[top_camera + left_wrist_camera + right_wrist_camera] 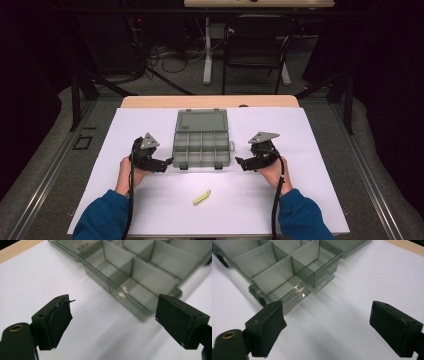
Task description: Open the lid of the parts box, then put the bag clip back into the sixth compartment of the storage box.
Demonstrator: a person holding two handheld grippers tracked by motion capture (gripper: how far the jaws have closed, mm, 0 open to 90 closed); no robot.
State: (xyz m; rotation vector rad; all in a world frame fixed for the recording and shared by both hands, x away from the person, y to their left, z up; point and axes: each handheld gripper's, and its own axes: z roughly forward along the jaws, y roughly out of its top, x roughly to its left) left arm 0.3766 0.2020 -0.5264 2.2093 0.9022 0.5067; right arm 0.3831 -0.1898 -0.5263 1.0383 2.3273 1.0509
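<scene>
We've got the left gripper (169, 161) with jaws spread wide and nothing in them, just beside the open grey see-through plastic compartment box (201, 142) mid-table on the white sheet (310, 150). The right gripper (238, 161) on the other side is gaping too, empty. That little yellow-green stick (202, 197) nearer us is probably a marker.

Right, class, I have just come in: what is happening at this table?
A person holds a tool in each hand beside an open grey translucent plastic compartment box on the white table. The left tool and the right tool sit at the box's two sides with jaws open, gripping nothing. The compartments look empty. A small yellow-green stick lies nearer the person.
</scene>
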